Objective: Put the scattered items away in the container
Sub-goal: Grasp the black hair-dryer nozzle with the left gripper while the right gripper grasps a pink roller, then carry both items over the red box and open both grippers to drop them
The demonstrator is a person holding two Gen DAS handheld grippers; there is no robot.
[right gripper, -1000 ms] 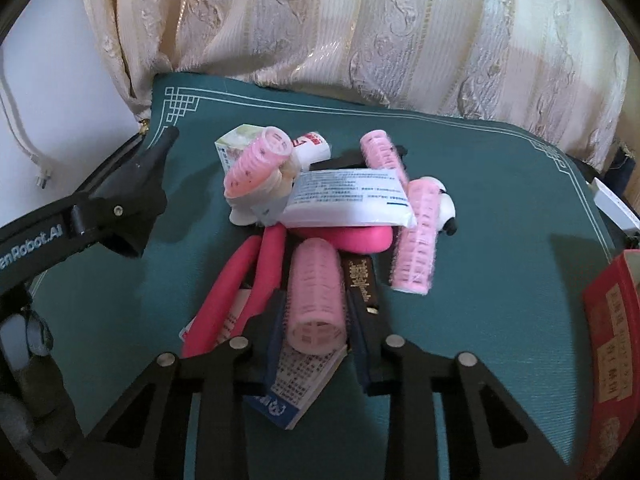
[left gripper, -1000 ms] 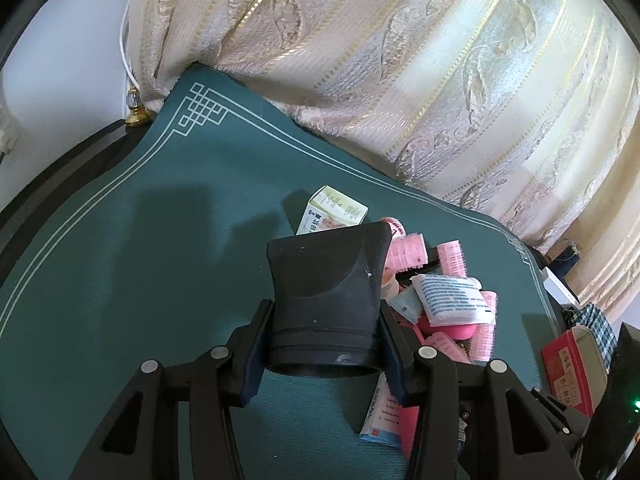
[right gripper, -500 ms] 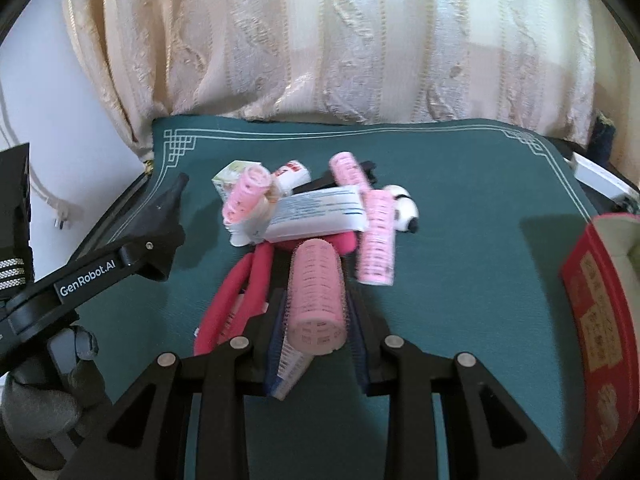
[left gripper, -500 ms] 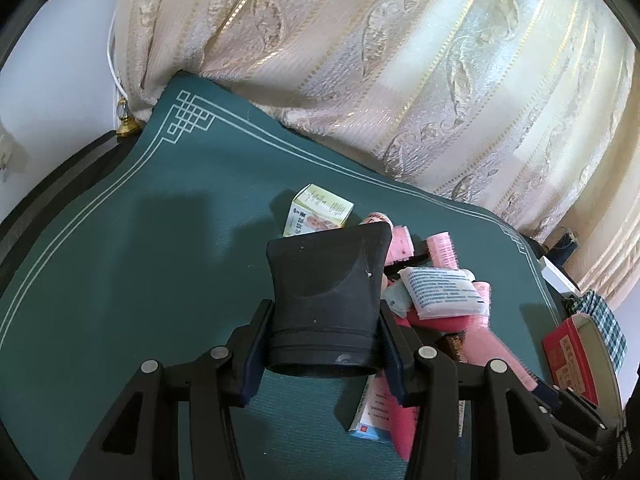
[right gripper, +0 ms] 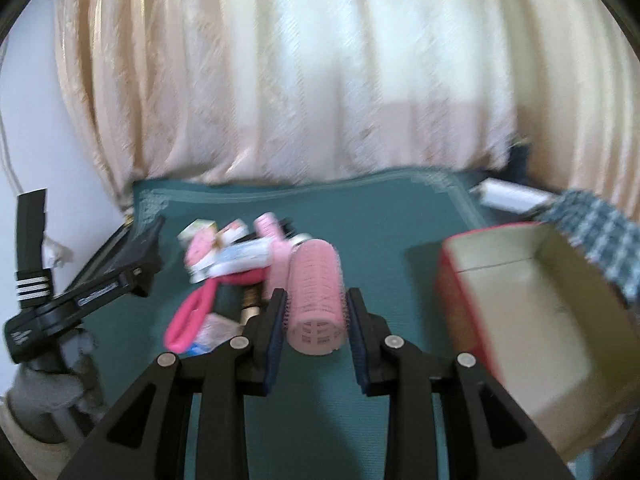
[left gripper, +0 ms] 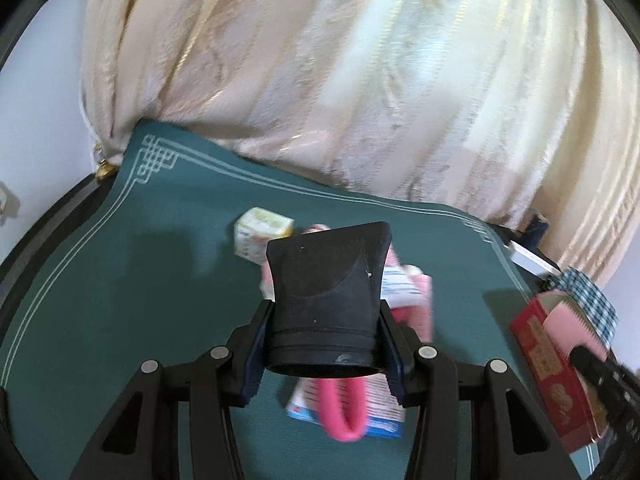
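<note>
My left gripper is shut on a black hair-dryer nozzle and holds it above the green mat. My right gripper is shut on a pink hair roller, raised above the mat just left of the red box, which stands open with a cream inside. The pile of scattered items lies at left in the right wrist view: pink rollers, a white tube, a pink bendy curler and a small carton. The red box also shows at the right edge of the left wrist view.
A cream curtain hangs behind the mat. A checked cloth lies behind the red box. The left gripper and a gloved hand show at the left edge of the right wrist view. The table's dark edge curves at left.
My right gripper has lifted the pink roller off the pile and swung right to the red box. My left gripper has risen with the nozzle and turned slightly right.
</note>
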